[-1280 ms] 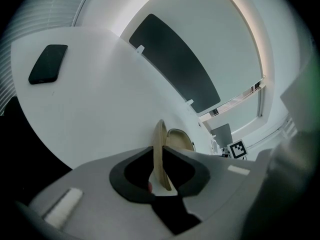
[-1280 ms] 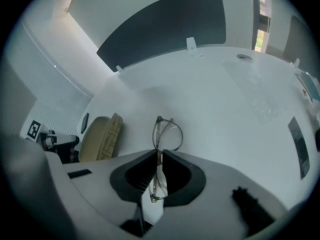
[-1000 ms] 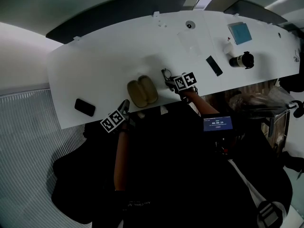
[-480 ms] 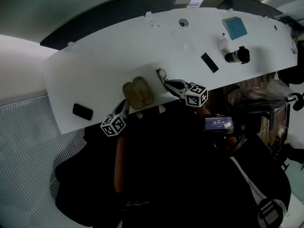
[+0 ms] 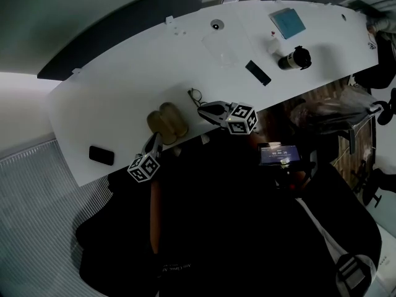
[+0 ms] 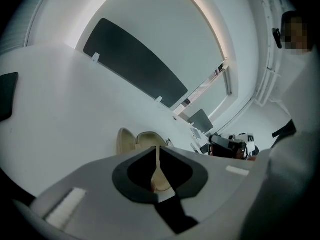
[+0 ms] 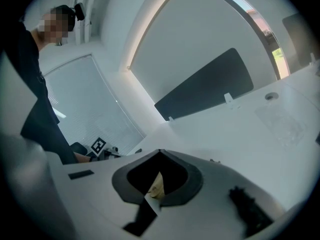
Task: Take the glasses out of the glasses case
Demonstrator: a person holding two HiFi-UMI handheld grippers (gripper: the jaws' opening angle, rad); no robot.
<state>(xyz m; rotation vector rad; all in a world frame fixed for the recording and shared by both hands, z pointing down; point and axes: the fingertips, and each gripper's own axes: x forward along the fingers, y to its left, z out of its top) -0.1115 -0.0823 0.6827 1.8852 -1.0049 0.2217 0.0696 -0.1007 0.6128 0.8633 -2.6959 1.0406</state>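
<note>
While right tongs [image 5: 200, 111] press together and left tongs [image 5: 156, 139] finish closing on nothing, a stray sweep could knock thin dark glasses [image 5: 194, 95] off the white desk [image 5: 111, 104].

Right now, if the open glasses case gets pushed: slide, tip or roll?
The glasses case lies open in two shallow halves, so it probably won't roll or tip. It looks like a hard shell: likely stiff and light. On the smooth table, near its front edge, it may slide off.

White table [image 5: 117, 85]: open glasses case [image 5: 166, 121], glasses [image 5: 195, 95]
</note>
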